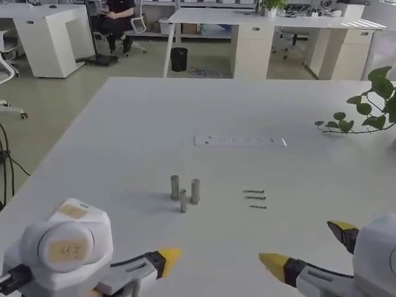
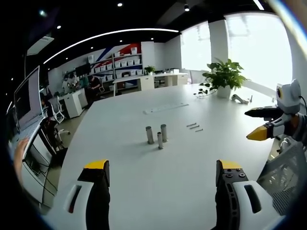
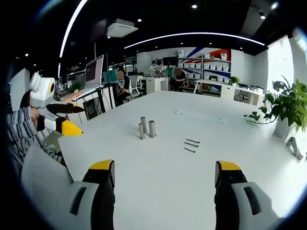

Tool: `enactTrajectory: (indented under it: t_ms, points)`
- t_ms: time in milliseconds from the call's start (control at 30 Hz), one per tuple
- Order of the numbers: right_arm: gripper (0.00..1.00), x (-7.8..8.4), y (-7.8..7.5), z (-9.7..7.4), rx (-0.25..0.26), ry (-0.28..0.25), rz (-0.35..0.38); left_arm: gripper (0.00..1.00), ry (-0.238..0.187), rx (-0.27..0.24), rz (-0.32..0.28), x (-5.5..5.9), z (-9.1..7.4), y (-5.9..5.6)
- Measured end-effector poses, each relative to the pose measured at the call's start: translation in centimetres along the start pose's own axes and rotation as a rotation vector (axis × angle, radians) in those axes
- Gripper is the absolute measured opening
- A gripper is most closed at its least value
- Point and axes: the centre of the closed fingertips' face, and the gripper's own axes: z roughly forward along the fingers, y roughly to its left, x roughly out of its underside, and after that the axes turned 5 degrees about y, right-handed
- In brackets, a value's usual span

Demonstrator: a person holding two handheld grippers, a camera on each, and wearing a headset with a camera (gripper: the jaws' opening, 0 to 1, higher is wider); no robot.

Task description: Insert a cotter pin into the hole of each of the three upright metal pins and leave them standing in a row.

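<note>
Three short metal pins (image 1: 184, 192) stand upright in a tight cluster on the white table (image 1: 124, 136). Three small cotter pins (image 1: 254, 198) lie flat in a stack of parallel lines to their right. My left gripper (image 1: 148, 265) is at the near left, open, well short of the pins. My right gripper (image 1: 307, 246) is at the near right, open, nothing between its yellow tips. In the left gripper view the metal pins (image 2: 158, 135) and cotter pins (image 2: 194, 127) lie far ahead of the open left gripper (image 2: 163, 167). Ahead of the open right gripper (image 3: 164, 166) are the same metal pins (image 3: 146, 128) and cotter pins (image 3: 190, 145).
A white power strip (image 1: 240, 142) lies flat beyond the pins. A potted plant (image 1: 371, 105) reaches in over the table's right side. The table's left edge runs diagonally down to the near left. Desks, a black bin (image 1: 179, 59) and a seated person (image 1: 117, 18) are far behind.
</note>
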Motion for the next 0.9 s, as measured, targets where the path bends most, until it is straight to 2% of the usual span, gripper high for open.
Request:
enactTrajectory:
  t_ms: [133,233,400,467,567,600,700,800,900]
  points:
    - [0.84,-0.6,0.2,0.6,-0.012,-0.002,-0.026,0.95,-0.014,0.004,0.010,-0.2,-0.1,-0.1]
    - [0.81,-1.3,0.3,1.0,-0.020,-0.026,-0.063,0.99,-0.066,0.039,-0.015,-1.0,-0.2,-0.7]
    - [0.80,-1.6,0.5,2.4,-0.054,-0.024,-0.042,0.99,-0.047,0.035,0.021,-0.5,0.1,-0.9]
    - [0.79,-1.8,0.6,3.0,-0.073,-0.029,-0.023,0.99,-0.038,0.039,0.007,-0.2,0.2,-0.8]
    - [0.73,-2.6,1.1,3.9,-0.114,-0.077,0.013,0.99,-0.069,0.043,-0.034,-0.4,0.3,-0.5]
    - [0.73,-2.8,1.0,4.4,-0.125,-0.083,0.058,0.99,-0.083,0.044,-0.044,-0.6,0.3,-0.4]
    - [0.68,-3.3,0.9,5.6,-0.132,-0.093,0.040,0.98,-0.072,0.035,-0.033,-0.4,0.5,-0.2]
    - [0.67,-3.9,1.1,6.7,-0.159,-0.112,0.084,0.98,-0.064,0.029,-0.022,-0.1,0.7,0.1]
    - [0.64,-4.0,1.6,8.3,-0.173,-0.096,0.027,0.98,-0.072,0.034,-0.044,0.1,0.9,0.2]
